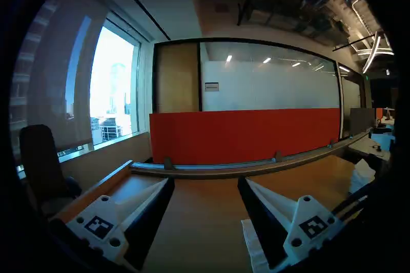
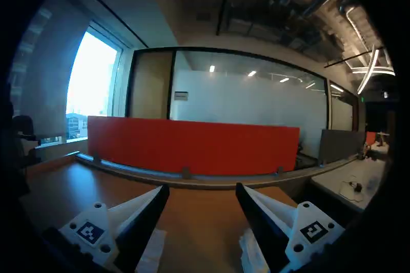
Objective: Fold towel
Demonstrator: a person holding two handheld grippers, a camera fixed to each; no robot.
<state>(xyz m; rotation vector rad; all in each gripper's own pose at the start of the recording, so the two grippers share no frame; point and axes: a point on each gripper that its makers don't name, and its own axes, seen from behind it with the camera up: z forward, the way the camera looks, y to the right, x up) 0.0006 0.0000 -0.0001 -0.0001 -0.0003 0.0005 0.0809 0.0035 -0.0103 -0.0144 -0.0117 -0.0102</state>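
1. Towel (image 2: 154,250), white, lies on the wooden desk (image 2: 205,222), beneath both grippers
2. Left gripper (image 1: 205,181) and right gripper (image 2: 201,187) hover spread wide, empty
3. Probably soft, light, limp; pinch its corners

White towel (image 1: 252,242) — seemingly flat
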